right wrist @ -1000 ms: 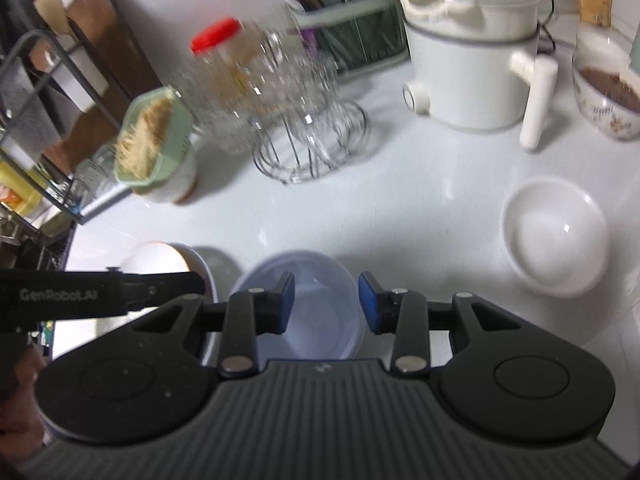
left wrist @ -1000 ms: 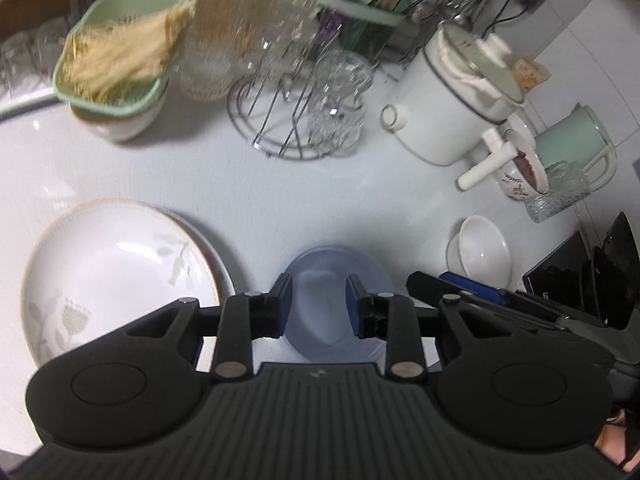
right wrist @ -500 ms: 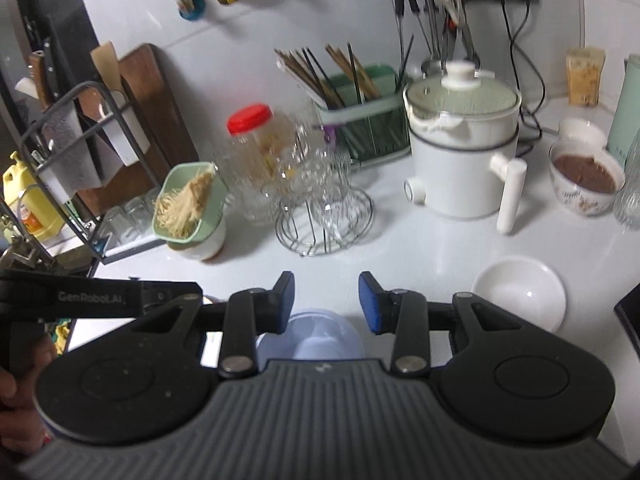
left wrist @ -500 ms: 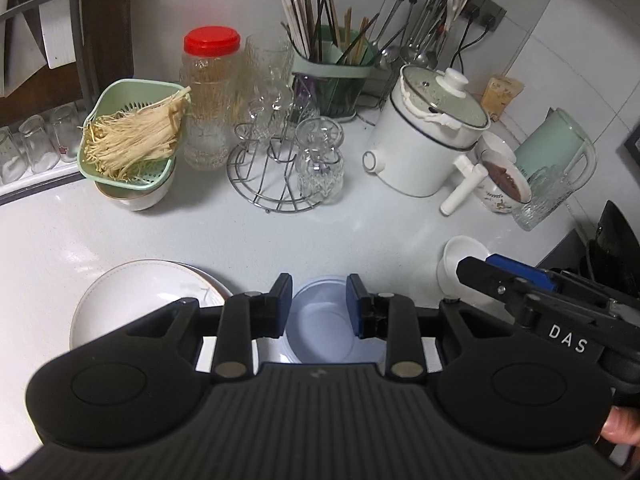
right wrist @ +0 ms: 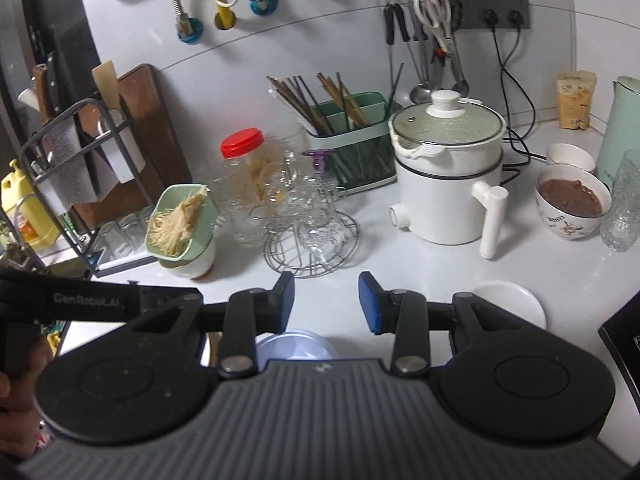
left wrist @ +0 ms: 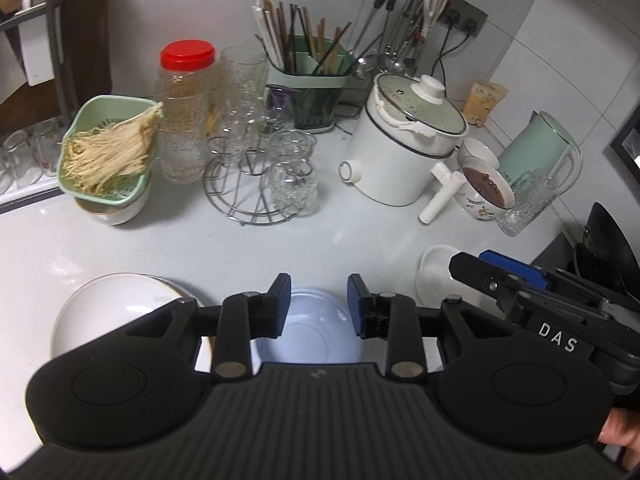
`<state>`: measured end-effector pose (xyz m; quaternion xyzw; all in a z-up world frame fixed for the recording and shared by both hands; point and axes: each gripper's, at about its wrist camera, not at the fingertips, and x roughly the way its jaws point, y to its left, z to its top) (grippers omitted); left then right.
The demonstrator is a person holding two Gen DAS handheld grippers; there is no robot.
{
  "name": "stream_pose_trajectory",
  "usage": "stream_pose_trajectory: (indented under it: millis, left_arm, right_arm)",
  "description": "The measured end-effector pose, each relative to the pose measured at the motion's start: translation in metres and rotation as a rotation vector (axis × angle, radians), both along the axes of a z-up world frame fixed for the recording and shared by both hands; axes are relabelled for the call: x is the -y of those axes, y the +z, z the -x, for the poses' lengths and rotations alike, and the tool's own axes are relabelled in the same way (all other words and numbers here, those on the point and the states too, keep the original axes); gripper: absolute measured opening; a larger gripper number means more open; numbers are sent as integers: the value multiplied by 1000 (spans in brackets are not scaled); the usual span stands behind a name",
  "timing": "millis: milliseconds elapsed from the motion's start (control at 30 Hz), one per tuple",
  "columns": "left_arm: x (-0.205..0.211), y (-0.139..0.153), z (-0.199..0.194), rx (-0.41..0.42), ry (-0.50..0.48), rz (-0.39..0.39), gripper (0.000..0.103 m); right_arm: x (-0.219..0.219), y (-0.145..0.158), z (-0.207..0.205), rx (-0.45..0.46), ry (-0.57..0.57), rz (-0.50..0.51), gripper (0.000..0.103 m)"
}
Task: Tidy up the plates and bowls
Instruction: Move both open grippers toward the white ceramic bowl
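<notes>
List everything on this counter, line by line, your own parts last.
plate: one, white, front left
blue bowl: one, pale blue, front centre, below the left tongs
small white bowl: one, front right
strainer: one, green, holding pale noodles, on a white bowl, left
jar: one, clear, red lid, behind the strainer
glass rack: one, wire, holding clear glasses, centre
chopstick holder: one, green, back
cooker: one, white, right
bowl of brown food: one, right
kettle: one, green, far right
left tongs: open, empty
right tongs: open, empty
</notes>
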<state>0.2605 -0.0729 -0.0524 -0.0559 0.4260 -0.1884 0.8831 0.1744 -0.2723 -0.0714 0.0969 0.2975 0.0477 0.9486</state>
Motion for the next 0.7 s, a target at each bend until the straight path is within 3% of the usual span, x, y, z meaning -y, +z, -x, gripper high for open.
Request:
stream_pose_trajectory:
  millis: [533,700]
  left_arm:
    - [71,-19,11,-23,-173,-9,39]
    - [83,-23,19,-10,-212,-45,43]
  right_arm:
    - [50,-14,36,-45,-173,23,39]
    - [62,-18,45,-50,-213,22,39]
